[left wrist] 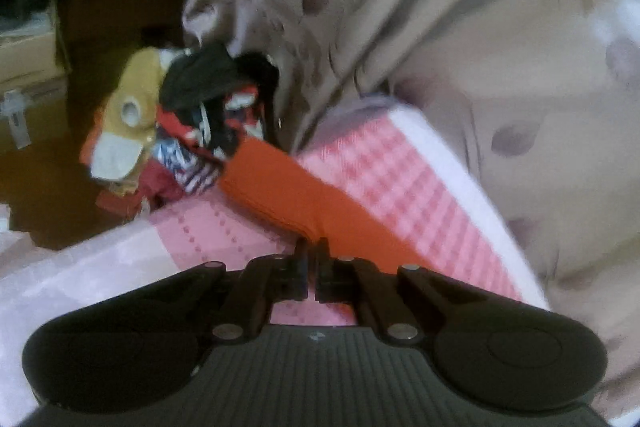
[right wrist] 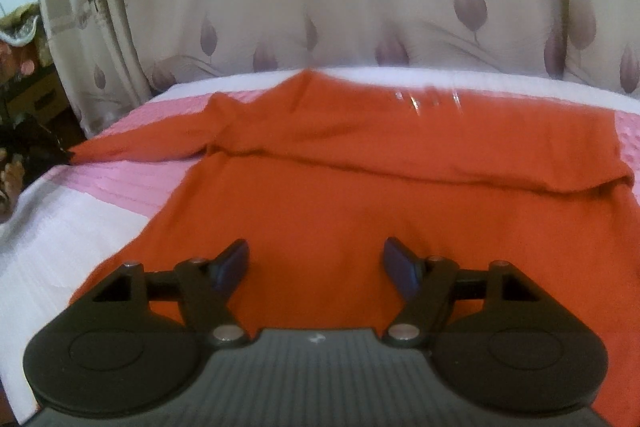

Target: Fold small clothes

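My left hand-held gripper is clamped on a sleeve of the orange shirt; the right hand-held gripper hovers spread above its body. Shirt's flat on the pink bed, leaf-print curtain behind.

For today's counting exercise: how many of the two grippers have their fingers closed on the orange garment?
1. The left gripper pinches an edge of the orange garment; the right gripper hangs open above its near part, gripping nothing.
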The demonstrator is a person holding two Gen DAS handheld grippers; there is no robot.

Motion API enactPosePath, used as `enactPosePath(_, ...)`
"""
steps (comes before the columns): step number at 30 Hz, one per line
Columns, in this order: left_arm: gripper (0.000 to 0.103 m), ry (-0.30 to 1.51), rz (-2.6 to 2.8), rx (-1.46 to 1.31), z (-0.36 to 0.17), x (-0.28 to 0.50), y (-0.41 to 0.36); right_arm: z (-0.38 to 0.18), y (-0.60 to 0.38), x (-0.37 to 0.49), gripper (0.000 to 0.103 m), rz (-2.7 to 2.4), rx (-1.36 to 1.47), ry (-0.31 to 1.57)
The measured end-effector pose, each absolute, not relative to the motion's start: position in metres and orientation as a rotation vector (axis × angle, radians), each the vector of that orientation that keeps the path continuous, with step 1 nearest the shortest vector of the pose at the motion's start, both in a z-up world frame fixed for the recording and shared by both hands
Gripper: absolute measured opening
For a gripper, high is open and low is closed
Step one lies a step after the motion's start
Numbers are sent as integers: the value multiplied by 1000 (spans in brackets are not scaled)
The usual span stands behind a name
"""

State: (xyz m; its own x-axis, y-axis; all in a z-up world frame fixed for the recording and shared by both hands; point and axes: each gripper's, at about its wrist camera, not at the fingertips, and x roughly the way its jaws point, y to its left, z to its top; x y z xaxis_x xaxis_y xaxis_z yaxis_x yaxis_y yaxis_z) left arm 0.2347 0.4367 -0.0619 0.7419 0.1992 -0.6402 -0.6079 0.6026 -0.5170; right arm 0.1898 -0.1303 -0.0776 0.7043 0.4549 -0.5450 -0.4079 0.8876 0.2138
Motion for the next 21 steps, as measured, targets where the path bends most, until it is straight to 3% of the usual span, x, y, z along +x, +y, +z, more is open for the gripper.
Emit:
enactPosePath(5, 2, 461, 424, -740, -10, 241, 403, -78, -157, 192, 74, 456, 251, 591)
enactPosePath(13, 2, 359, 127, -538, 98, 261, 268, -65, -202, 178, 74, 420, 444, 542)
enactPosePath(21, 2, 421, -123, -364, 125, 301, 100, -56, -246, 166, 74, 387, 479, 487)
